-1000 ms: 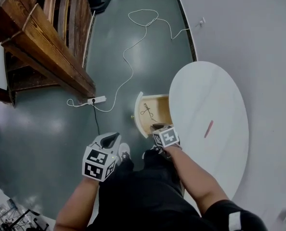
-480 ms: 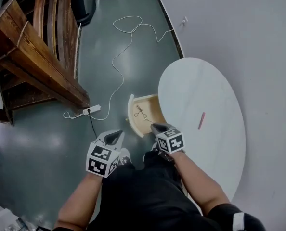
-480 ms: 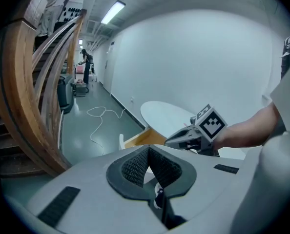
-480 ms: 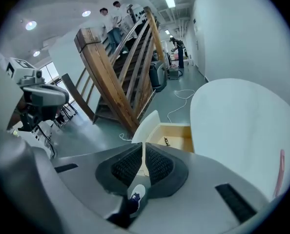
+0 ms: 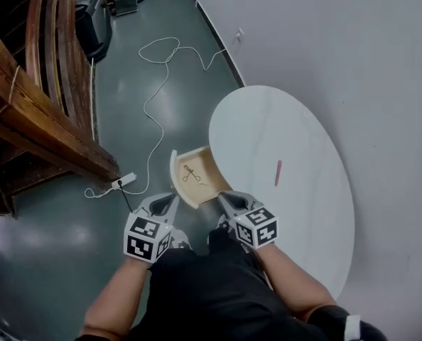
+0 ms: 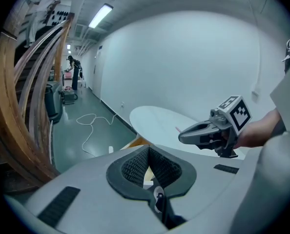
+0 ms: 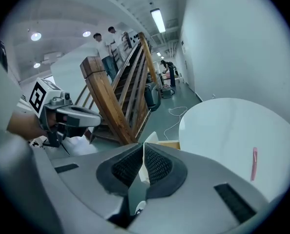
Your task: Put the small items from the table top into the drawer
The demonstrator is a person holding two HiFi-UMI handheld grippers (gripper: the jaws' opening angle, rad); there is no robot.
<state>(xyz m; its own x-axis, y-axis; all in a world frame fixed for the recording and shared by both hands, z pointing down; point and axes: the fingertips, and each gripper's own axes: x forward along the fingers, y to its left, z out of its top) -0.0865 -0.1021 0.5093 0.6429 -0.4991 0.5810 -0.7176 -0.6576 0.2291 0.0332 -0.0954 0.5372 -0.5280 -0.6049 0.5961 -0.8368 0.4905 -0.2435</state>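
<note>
Both tongs are held low at 6 o'clock, close to the body. The left tongs (image 5: 163, 204) are seen with jaws together and nothing between them. The right tongs (image 5: 230, 200) are likewise closed and empty, so a fresh pick-up is judged to be the step in hand.

Just past the tips, at 12 o'clock, the drawer (image 5: 208, 163) is pulled out from under the desk (image 5: 303, 212), presumably left open to receive items. A small metal item (image 5: 190, 173) lies inside, too small to identify.

At 2 o'clock a pink stick (image 5: 278, 172) lies alone on the desk, well apart from the drawer. The right tongs are judged better placed for it; their jaws would need parting first.

Farther, at 11 o'clock, a power strip (image 5: 124, 181) is noted on the floor.
</note>
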